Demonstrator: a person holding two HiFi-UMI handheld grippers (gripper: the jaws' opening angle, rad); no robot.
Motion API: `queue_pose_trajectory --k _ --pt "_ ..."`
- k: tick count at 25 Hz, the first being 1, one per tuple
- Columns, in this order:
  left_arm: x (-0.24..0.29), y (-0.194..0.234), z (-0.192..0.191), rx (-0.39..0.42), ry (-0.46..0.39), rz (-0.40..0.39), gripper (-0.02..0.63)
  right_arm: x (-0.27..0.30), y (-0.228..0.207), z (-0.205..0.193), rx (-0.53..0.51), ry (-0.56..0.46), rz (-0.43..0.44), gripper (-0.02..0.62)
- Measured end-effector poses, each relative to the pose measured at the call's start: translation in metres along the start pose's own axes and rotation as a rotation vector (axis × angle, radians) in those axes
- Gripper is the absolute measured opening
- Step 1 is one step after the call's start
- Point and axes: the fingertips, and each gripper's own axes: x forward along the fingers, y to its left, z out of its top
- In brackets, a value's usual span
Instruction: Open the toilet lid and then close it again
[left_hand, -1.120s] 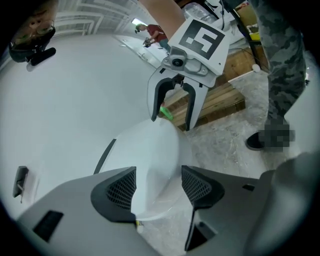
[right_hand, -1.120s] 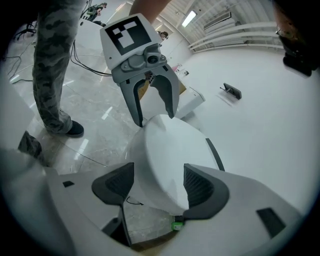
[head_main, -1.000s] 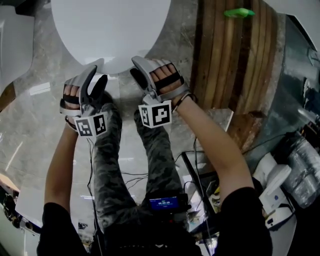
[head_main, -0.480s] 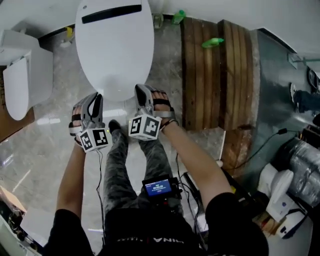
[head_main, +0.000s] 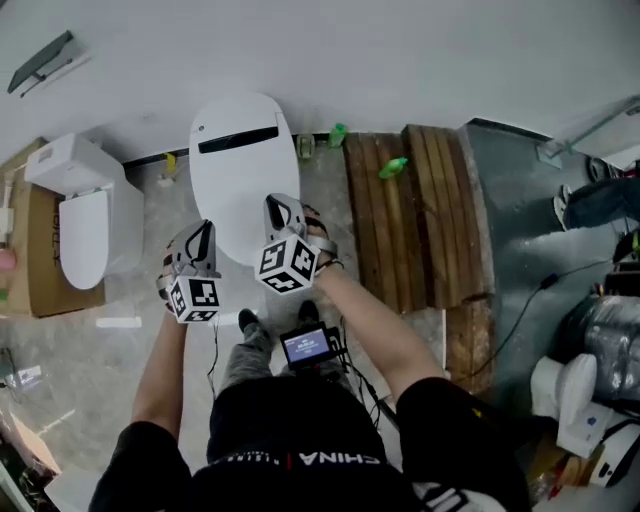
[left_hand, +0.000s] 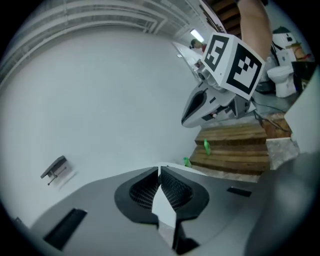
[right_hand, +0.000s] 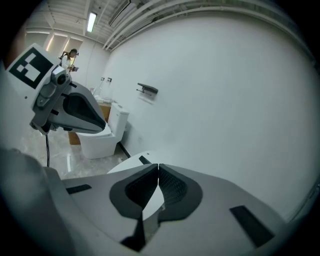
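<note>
White toilet lid (head_main: 240, 160) lies down, closed on its bowl against the wall, with both grippers held above its near end.
Wooden pallet (head_main: 420, 220) stands beside the toilet on the person's right. Left gripper (head_main: 203, 230) and right gripper (head_main: 280, 206): jaws just drawn together, tips meeting, nothing between them.

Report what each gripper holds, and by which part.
Nothing. The left gripper and right gripper have just closed, jaws together on nothing, apart from the shut oval white toilet lid.
</note>
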Motion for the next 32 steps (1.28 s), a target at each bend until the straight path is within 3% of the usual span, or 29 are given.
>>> queue_pose_trajectory --k 6,11,22,32 --pt "-0.033 0.025 0.042 -0.112 -0.049 0.010 0.014 -0.040 -0.023 0.048 0.129 -0.058 0.013 0.014" --pt "-0.049 0.016 0.049 -0.253 -0.067 -0.005 0.011 -0.066 -0.008 0.043 0.244 -0.038 0.068 0.014" --pt "-0.051 0.012 0.070 -0.257 -0.085 -0.047 0.009 -0.071 -0.023 0.033 0.239 -0.025 0.128 0.014" --pt "-0.067 -0.035 0.075 -0.409 -0.024 -0.093 0.009 -0.088 -0.009 -0.017 0.282 -0.020 0.278 0.014"
